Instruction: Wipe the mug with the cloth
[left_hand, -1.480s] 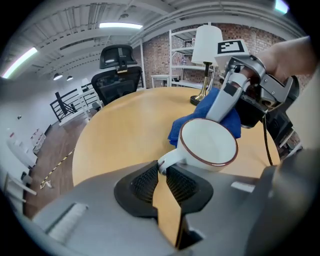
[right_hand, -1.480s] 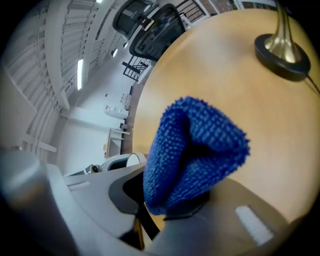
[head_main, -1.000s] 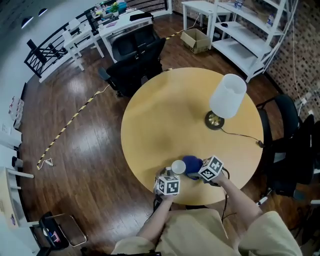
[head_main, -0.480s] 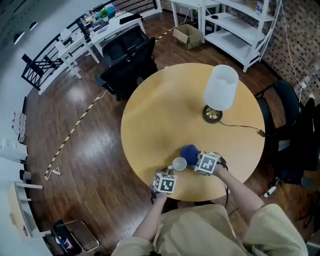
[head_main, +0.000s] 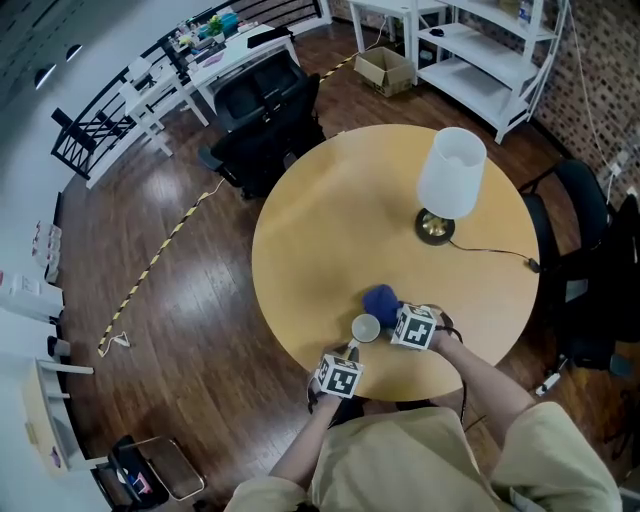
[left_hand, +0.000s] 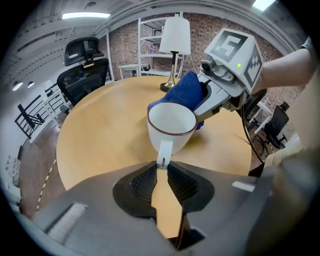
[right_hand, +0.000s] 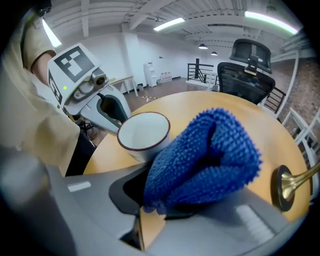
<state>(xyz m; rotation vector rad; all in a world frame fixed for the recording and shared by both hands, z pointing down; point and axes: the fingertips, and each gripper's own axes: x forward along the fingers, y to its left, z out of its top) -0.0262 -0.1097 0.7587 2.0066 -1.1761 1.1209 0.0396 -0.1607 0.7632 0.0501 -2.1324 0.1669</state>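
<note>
In the head view the round wooden table (head_main: 330, 230) fills the middle of the frame; the mug (head_main: 365, 327) stands near its lower edge, a little right of centre; it is white with a dark rim, upright, its mouth open to the ceiling.

The left gripper (left_hand: 161, 167) comes in from the bottom of the frame; its own view shows the ribbed pads closed to a narrow gap with the mug's handle pinched between their tips; the mug's body sits just beyond them, at the centre of that view.

The right gripper (head_main: 398, 322) reaches in from the lower right; its jaws are clamped on a bunched blue cloth (right_hand: 205, 155), which bulges out past the tips and hides most of the pads; in the right gripper view the cloth fills the middle and right of the frame, with the mug just left of it; the cloth presses against the side of the mug away from the handle; in the left gripper view it shows behind the mug's rim, upper centre.

A table lamp (head_main: 452, 180) with a white shade stands on the table at the upper right of the head view, well apart from the mug, its cord trailing off to the right; a black office chair (head_main: 265, 110) stands on the dark wood floor beyond the table, upper left of centre; white shelves (head_main: 480, 60) and a cardboard box (head_main: 385, 70) sit along the top edge.
</note>
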